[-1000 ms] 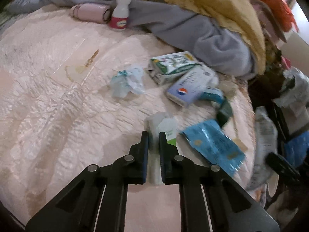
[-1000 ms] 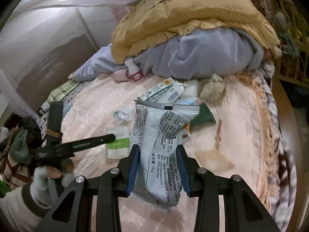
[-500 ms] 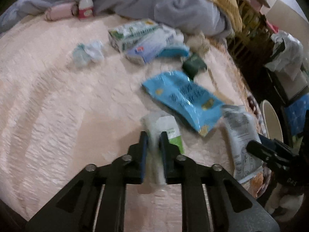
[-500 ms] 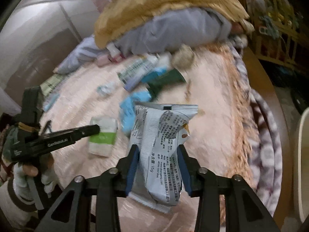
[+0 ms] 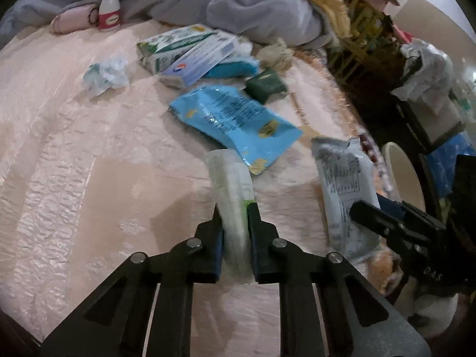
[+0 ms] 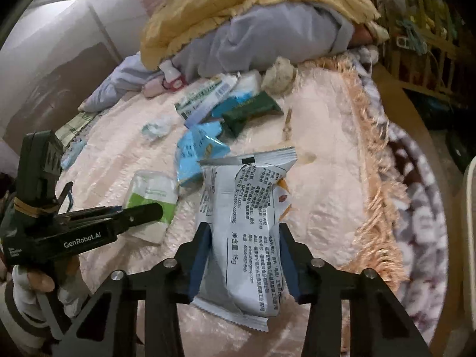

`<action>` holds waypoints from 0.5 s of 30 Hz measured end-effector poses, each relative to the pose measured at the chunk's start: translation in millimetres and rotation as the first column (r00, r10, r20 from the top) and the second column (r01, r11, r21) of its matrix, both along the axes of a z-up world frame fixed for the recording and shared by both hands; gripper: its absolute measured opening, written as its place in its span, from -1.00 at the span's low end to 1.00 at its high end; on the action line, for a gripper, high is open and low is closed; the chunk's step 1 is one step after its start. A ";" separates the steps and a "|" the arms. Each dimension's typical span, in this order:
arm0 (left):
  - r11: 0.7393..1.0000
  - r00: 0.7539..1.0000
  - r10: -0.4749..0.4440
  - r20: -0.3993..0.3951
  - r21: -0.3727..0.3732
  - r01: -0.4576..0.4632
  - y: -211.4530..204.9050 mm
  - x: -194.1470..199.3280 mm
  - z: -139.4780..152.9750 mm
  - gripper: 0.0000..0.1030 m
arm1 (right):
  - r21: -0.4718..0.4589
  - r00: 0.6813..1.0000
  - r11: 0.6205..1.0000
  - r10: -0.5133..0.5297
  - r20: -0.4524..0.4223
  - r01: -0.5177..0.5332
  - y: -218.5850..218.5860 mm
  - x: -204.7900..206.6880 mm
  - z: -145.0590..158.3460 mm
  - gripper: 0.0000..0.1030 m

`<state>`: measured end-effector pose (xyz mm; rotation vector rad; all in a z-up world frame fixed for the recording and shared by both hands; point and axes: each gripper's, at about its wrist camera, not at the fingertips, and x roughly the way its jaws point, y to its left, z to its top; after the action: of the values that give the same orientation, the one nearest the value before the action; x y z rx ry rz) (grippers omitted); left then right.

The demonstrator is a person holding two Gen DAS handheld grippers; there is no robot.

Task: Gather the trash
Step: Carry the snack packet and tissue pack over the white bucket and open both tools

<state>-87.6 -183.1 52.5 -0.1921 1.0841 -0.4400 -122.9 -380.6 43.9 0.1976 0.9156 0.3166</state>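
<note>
With the left gripper [image 5: 233,211] clamped on a green-and-white tissue pack [image 5: 233,196] and the right gripper [image 6: 244,232] closing on a silver snack wrapper [image 6: 247,226] (both above the pink bedspread [image 5: 89,163]), either slippery packet may slide out.

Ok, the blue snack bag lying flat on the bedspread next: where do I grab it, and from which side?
Take the blue bag by its near torn corner, coming from the bed's front edge: that corner curls up off the bedspread, while the rest lies flat and the far end sits close to the dark green packet.

R gripper [image 6: 242,235] closing on grey wrapper [image 6: 250,226]; pads touching.
</note>
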 end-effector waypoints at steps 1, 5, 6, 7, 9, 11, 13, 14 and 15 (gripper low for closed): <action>1.000 1.000 -0.006 0.007 -0.006 0.006 -2.0 -1.4 4.8 -0.78 | 0.004 1.000 1.000 -0.006 0.015 0.006 -2.9 -2.7 6.0 -0.18; 0.999 0.998 -0.048 0.050 -0.023 0.049 -17.7 -9.5 26.6 -0.78 | 0.022 0.997 0.999 -0.031 0.068 0.029 -15.8 -12.9 28.6 -0.18; 0.998 0.997 -0.055 0.057 -0.025 0.057 -22.2 -9.3 30.7 -0.78 | 0.030 0.996 0.999 -0.041 0.081 0.039 -20.9 -16.0 34.2 -0.18; 0.997 0.995 -0.067 0.069 -0.025 0.069 -28.9 -11.2 36.3 -0.78 | 0.036 0.995 0.998 -0.049 0.090 0.046 -23.8 -17.9 38.1 -0.18; 0.996 0.993 -0.082 0.086 -0.021 0.084 -38.2 -12.1 43.2 -0.78 | 0.043 0.992 0.997 -0.067 0.107 0.063 -31.4 -22.5 45.4 -0.18; 0.994 0.990 -0.101 0.099 -0.019 0.104 -49.0 -14.5 49.9 -0.78 | 0.045 0.989 0.996 -0.086 0.122 0.081 -40.1 -27.8 51.6 -0.18; 0.993 0.987 -0.117 0.109 -0.020 0.120 -59.4 -15.3 54.1 -0.78 | 0.049 0.985 0.993 -0.108 0.134 0.103 -50.1 -34.0 56.9 -0.18; 0.992 0.985 -0.126 0.118 -0.017 0.129 -65.5 -16.7 56.7 -0.78 | 0.051 0.984 0.993 -0.117 0.138 0.111 -54.4 -36.5 58.5 -0.18; 0.991 0.984 -0.133 0.123 -0.015 0.136 -70.1 -17.8 58.5 -0.78 | 0.050 0.982 0.992 -0.124 0.141 0.118 -58.5 -38.3 60.3 -0.18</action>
<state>-105.4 -253.1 111.0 -0.1119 0.9756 -0.5787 -161.1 -439.0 104.2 0.2640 0.7513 0.2336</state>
